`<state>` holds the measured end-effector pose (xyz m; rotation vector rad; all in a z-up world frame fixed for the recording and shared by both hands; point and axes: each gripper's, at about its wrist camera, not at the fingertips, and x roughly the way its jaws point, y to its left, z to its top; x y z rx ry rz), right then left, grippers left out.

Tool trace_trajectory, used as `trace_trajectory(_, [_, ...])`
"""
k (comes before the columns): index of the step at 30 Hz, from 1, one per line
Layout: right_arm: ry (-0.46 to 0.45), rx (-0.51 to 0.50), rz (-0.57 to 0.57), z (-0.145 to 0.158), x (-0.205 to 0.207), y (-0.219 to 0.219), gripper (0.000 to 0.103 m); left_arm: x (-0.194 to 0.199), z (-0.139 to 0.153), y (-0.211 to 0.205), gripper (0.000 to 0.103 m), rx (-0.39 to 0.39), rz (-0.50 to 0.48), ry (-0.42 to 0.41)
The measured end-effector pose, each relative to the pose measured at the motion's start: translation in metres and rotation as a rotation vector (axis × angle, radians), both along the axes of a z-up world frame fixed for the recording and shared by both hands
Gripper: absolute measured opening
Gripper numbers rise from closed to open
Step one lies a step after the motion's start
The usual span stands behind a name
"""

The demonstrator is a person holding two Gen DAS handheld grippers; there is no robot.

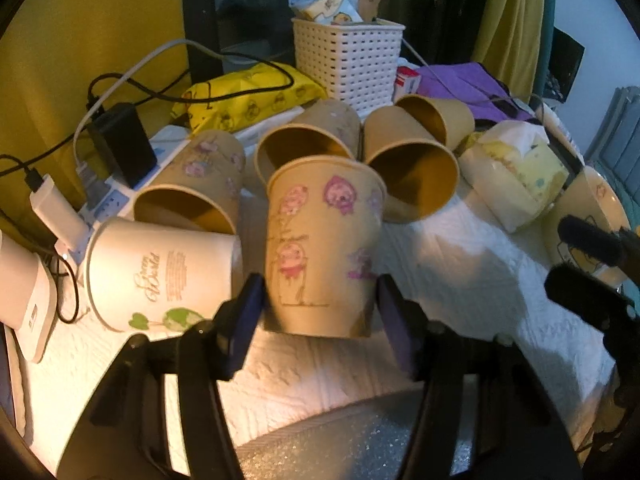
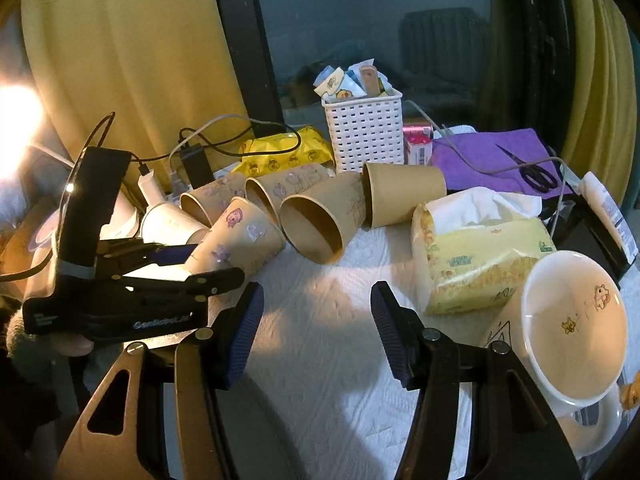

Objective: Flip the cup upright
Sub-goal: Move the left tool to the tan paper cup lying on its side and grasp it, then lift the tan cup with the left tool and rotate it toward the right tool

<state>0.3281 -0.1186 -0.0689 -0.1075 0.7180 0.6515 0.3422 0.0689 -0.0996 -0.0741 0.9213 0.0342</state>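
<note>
lighting: warm, uneven, dim overall. source: a blown-out glare spot (image 2: 16, 120) at the left edge of the right wrist view; dark window (image 2: 360, 20) behind. white cloth (image 2: 340, 340) on the table lit in patches, with soft shadows thrown across it. blur: the held paper cup (image 1: 324, 248) is slightly smeared in the left wrist view; background soft and noisy. distortion: strong fisheye bending, black vignette in the corners.

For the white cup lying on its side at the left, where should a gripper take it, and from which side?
Grip the white cup across its side wall near the middle, coming from above. It lies flat, and a brown cup crowds it from behind, while the left gripper holds a pink-printed cup beside it.
</note>
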Motion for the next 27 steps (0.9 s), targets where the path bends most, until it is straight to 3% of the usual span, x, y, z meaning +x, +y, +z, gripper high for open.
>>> trace_trajectory(9, [-0.025, 0.016, -0.031, 0.015, -0.025, -0.01, 0.059, -0.04, 0.027, -0.011, 0.057, -0.006, -0.036, -0.064])
trace_trajectory(22, [-0.073, 0.059, -0.019, 0.044, -0.102, -0.015, 0.059, -0.173, 0.07, -0.02, 0.057, -0.059, -0.1, -0.23])
trace_trajectory(27, [-0.085, 0.075, -0.013, 0.049, -0.132, -0.016, 0.059, -0.213, 0.071, -0.026, 0.057, -0.049, -0.098, -0.266])
